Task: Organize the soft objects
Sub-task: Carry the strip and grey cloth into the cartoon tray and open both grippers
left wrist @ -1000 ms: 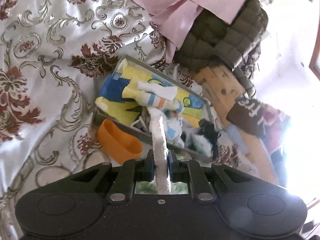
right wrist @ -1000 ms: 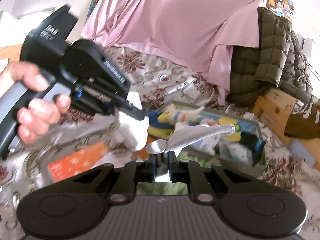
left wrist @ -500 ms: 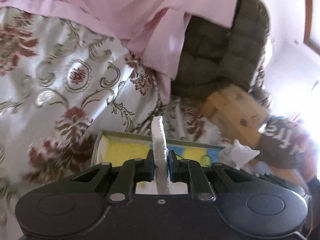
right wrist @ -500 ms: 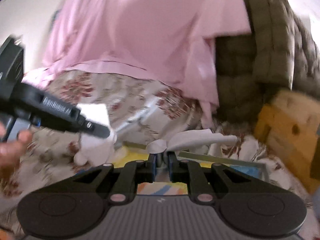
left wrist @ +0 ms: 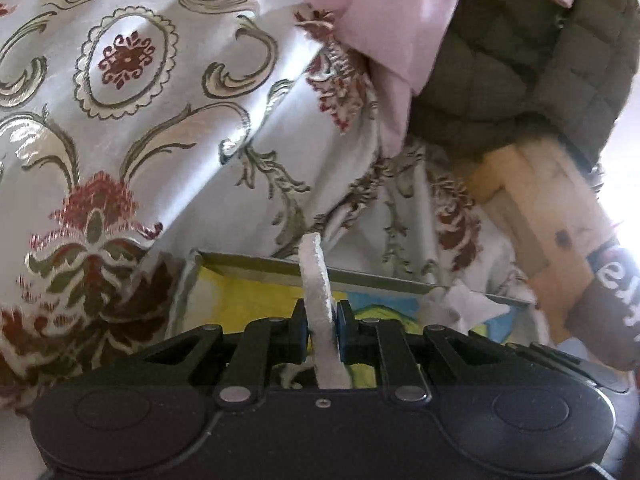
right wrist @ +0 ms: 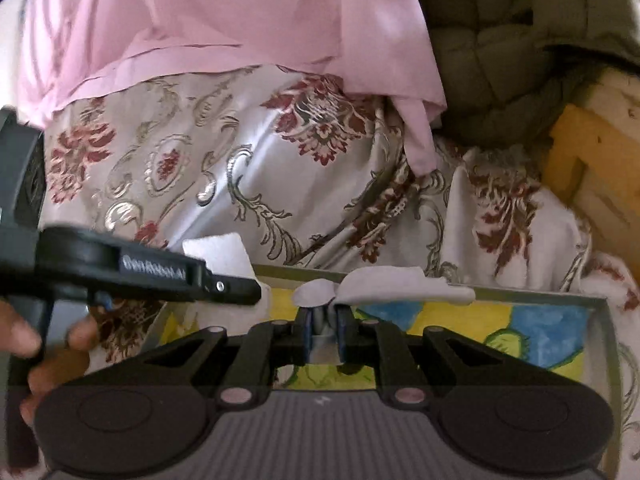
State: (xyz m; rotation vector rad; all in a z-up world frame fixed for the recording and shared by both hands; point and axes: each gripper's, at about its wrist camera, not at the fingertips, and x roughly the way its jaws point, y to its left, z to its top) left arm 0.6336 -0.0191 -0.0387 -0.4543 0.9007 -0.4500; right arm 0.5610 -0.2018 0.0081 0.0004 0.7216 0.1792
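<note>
I've got a white sock [left wrist: 316, 280] pinched at both ends, hanging above the tray [right wrist: 520, 295] with the yellow and blue lining. My left gripper [left wrist: 320, 322] is clamped narrow on one end, and the cloth stands up edge-on between its pads. My right gripper [right wrist: 322, 320] is closed down on the other end [right wrist: 384, 280], a small flap poking out left of the jaws and the longer part running off to the right. So the sock's long axis lies roughly level, side to side along the tray's far wall, stretching from one gripper to the other. From the right wrist view I see my left gripper [right wrist: 240, 292] coming in from the left, a corner of white cloth [right wrist: 216, 250] above it.

To do this well, I'd say keep both grips firm and the sock lightly taut, bring it low inside the tray walls, then let go both ends together so it lands flat. Around the tray is the flowered bedspread [left wrist: 160, 120], with a pink sheet [right wrist: 240, 20] beyond.
</note>
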